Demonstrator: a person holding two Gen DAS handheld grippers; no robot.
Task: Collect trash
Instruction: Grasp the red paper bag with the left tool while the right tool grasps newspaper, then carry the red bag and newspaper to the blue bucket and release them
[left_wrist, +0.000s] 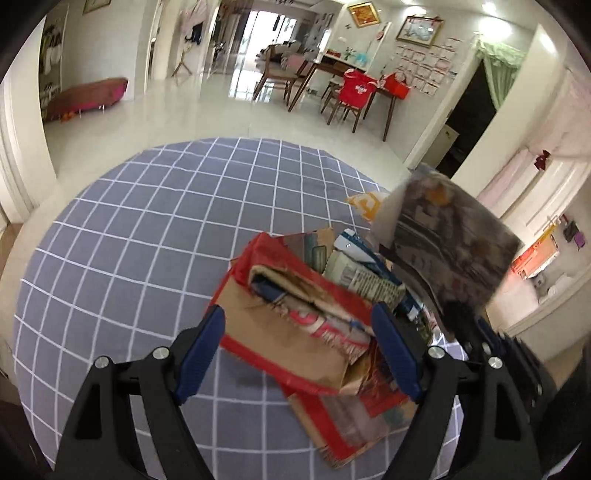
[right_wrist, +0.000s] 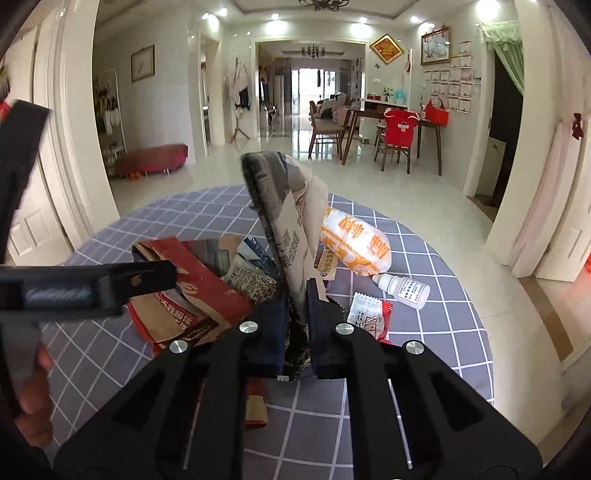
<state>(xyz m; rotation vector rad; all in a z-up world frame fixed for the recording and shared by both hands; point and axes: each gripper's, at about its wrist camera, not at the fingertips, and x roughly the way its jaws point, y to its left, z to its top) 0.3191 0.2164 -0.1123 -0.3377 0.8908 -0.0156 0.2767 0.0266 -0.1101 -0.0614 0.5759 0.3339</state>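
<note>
On a round table (left_wrist: 122, 229) covered with a grey-blue checked cloth, a red and brown paper bag (left_wrist: 295, 325) lies on its side, its mouth stuffed with crumpled wrappers. The left tool (left_wrist: 297, 345) has its blue-padded fingers spread wide on either side of the bag's near end, with a little gap showing at each pad, so it seems to brace or frame the bag rather than pinch it, probably to keep the mouth reachable.

The right tool (right_wrist: 297, 314) is clamped on a folded printed paper wrapper (right_wrist: 284, 218), holding it upright just above the bag's opening; it looks ready to be pushed in with the rest.

More trash waits on the cloth to the right: an orange and white plastic bag (right_wrist: 356, 242), a small white bottle (right_wrist: 404, 290) lying on its side, and a red and white sachet (right_wrist: 369, 314), all close together.

From the left wrist view the held wrapper is motion-blurred and its print unreadable. The bag's bottom is cut off behind the tool, its contents overlap too much to count, and the right tool's fingertips are hidden by the paper.
</note>
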